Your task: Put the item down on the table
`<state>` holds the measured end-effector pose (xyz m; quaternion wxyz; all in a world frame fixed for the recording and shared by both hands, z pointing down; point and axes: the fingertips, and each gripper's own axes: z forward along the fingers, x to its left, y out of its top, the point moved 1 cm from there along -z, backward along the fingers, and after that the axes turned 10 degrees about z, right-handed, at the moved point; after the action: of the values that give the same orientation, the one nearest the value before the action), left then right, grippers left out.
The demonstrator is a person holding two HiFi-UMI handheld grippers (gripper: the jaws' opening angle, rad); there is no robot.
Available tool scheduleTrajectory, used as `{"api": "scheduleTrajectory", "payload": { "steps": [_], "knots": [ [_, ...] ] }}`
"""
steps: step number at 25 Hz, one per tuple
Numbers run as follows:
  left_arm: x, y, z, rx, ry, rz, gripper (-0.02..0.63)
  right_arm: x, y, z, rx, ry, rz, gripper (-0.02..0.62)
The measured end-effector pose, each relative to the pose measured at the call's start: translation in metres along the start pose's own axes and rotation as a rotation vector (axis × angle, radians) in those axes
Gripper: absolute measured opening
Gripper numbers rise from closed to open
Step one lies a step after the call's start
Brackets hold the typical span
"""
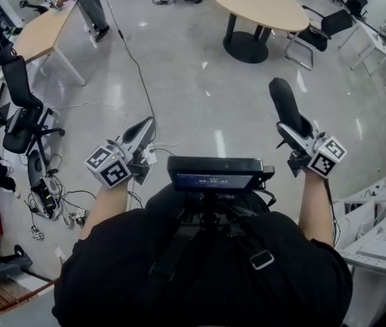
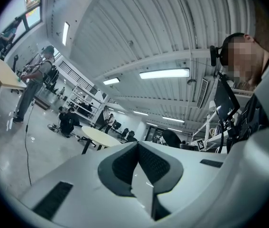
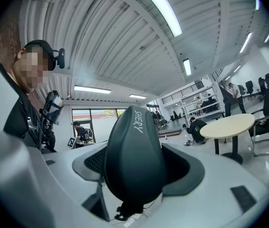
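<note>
A black oval case with "SHERY" printed on it stands up between my right gripper's jaws, held above the floor at the right of the head view. My right gripper is shut on it. In the right gripper view the case fills the gap between both dark pads. My left gripper is held level at the left with nothing in it. Its pads meet in the left gripper view. A round beige table stands far ahead across the floor, and it also shows as the round table beyond the case.
Cables trail over the grey floor ahead. Black office chairs and a wooden desk stand at the left, with a person beside the desk. A chair sits by the round table. White frames stand at the right.
</note>
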<state>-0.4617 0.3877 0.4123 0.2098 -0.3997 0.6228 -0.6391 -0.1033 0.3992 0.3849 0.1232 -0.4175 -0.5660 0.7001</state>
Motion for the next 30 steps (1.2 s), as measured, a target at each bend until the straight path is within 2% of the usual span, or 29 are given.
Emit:
{"api": "scheduleTrajectory", "payload": {
  "steps": [5,10,22,30],
  "knots": [
    [-0.008,-0.007,0.022,0.010,-0.011,-0.006,0.000,-0.017,-0.001,-0.022,-0.008,-0.021,0.010,0.334],
    [-0.025,-0.014,0.063,0.021,-0.015,0.005,0.000,-0.052,0.014,-0.049,-0.028,-0.023,0.015,0.334],
    [-0.107,-0.024,0.219,0.023,-0.057,0.037,0.000,-0.161,0.080,-0.146,-0.082,-0.007,-0.012,0.334],
    [-0.132,-0.043,0.299,0.091,-0.137,0.028,0.000,-0.216,0.087,-0.193,-0.119,-0.073,0.025,0.334]
  ]
}}
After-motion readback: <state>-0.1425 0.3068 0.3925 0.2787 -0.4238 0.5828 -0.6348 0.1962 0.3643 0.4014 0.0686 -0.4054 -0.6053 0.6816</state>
